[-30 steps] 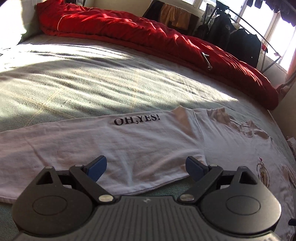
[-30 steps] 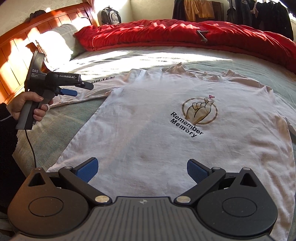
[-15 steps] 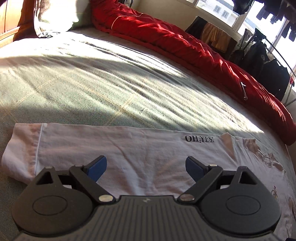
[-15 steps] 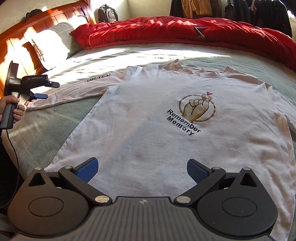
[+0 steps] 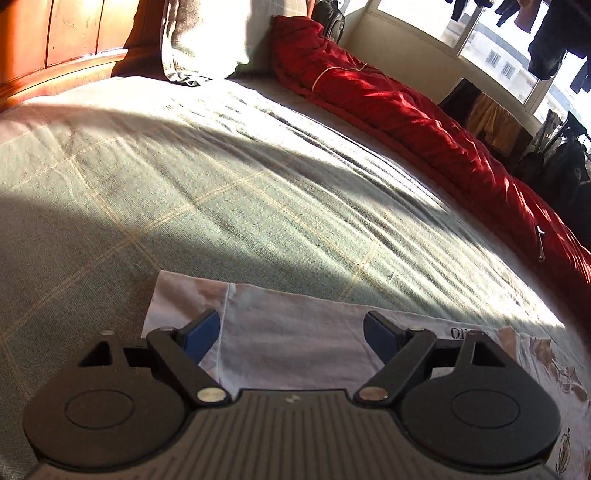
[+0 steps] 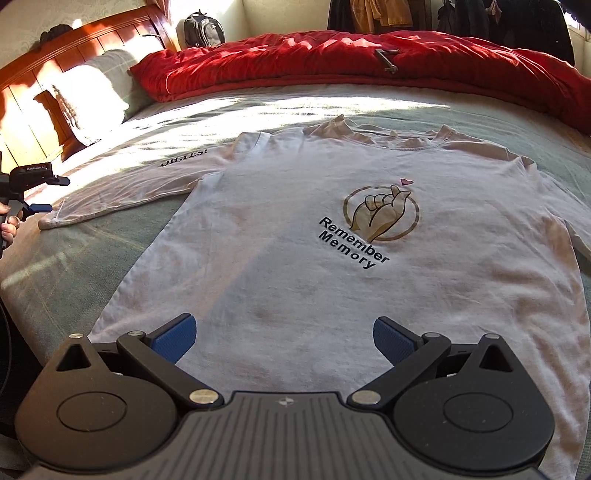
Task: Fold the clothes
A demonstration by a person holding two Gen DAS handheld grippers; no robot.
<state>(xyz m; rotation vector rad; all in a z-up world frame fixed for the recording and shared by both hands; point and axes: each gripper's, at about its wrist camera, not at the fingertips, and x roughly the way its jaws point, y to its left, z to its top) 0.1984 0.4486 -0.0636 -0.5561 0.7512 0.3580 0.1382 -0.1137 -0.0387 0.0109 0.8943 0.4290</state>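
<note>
A white long-sleeved shirt with a "Remember Memory" print lies flat, front up, on the green bedspread. Its sleeve, printed "OH,YES!", stretches out to the left. In the left wrist view my left gripper hovers over the cuff end of that sleeve; its jaws are closing, and the pads are still apart from the cloth. The right wrist view shows the left gripper at the far left by the cuff. My right gripper stands open above the shirt's hem with nothing in it.
A red duvet is bunched along the far side of the bed. A pillow leans on the wooden headboard at the left. A backpack and hanging clothes stand behind. A hand holds the left gripper's handle.
My left gripper has slid left along the sleeve, from near the "OH,YES!" print to the cuff end, rolling a little. The right gripper has stayed over the hem.
</note>
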